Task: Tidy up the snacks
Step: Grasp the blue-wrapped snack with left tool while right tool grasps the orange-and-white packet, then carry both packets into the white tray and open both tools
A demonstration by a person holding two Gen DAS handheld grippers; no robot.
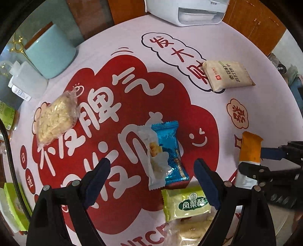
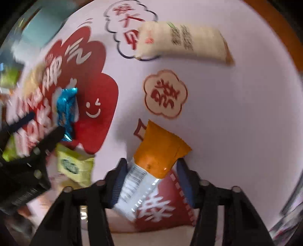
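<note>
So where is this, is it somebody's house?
Probably a home, at a table. A printed table mat holds wrapped snacks like the blue packet, with a teal mug, a white appliance and wooden cabinets behind.

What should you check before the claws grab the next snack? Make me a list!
1. Left gripper open with room for a snack: ok, its fingers stand wide apart.
2. Blue snack lined up between the left fingers: ok, it lies on the table mat just ahead of them.
3. Blue snack free of neighbours: not ok, its near end overlaps the green pineapple cake packet.
4. Right gripper around the orange snack: ok, one finger on each side.
5. Right grip firmly closed: cannot tell, the picture is blurred.
6. Beige cracker pack out of the way: ok, it lies far off.
</note>
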